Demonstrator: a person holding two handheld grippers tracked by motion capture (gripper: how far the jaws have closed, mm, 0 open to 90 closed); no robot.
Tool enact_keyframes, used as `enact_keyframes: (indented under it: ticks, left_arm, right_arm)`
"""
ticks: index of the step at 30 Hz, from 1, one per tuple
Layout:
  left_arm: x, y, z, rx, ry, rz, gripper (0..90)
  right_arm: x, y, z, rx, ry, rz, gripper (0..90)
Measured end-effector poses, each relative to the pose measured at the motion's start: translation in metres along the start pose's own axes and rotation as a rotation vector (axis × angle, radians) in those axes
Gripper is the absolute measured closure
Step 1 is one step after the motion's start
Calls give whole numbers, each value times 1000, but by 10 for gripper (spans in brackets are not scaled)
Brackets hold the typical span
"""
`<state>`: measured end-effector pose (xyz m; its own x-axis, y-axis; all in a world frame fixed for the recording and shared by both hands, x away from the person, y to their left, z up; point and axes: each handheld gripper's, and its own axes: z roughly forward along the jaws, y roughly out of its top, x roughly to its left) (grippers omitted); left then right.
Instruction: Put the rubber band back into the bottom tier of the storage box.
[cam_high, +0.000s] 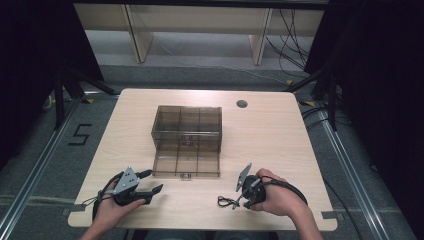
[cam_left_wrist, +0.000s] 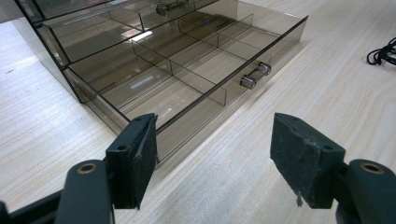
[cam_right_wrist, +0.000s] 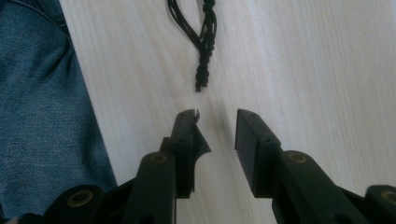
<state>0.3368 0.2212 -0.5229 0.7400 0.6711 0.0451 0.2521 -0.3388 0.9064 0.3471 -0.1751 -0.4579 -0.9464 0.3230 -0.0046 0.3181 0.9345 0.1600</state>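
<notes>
Drawer box (cam_high: 186, 141): bottom drawer pulled out for loading. Left hand-held gripper (cam_high: 148, 181): jaws wide, empty, waiting beside it. Right hand-held gripper (cam_right_wrist: 217, 133): part-open, empty, aimed at black cord (cam_right_wrist: 201, 32) on surface (cam_high: 270, 145).

Small black knotted cord (cam_high: 226, 202) lay loose in a bunched loop on the pale wooden tabletop near its front edge, right of the smoky box.

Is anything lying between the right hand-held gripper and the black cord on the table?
Nothing visible: bare tabletop separates the right hand-held gripper from the black cord, which lies just ahead of its open jaws.
</notes>
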Motion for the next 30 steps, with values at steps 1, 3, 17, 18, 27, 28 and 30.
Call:
enact_keyframes:
  ticks: [1,3,17,18,27,28,30]
  left_arm:
    - [0,0,-1,7,4,2,315]
    - [0,0,-1,6,4,1,316]
    - [0,0,0,3,0,0,316]
    - [0,0,0,1,0,-2,316]
    - [0,0,0,0,1,-3,316]
    - [0,0,-1,1,4,-2,315]
    - [0,0,-1,0,4,-2,316]
  right_arm:
    - [-1,1,1,-4,6,-25,695]
    - [0,3,0,11,6,-10,696]
    - [1,19,6,34,18,-40,706]
    - [1,20,6,36,20,-44,709]
    - [1,31,9,49,26,-61,723]
    - [1,33,10,46,28,-66,726]
    - [1,36,10,54,24,-66,731]
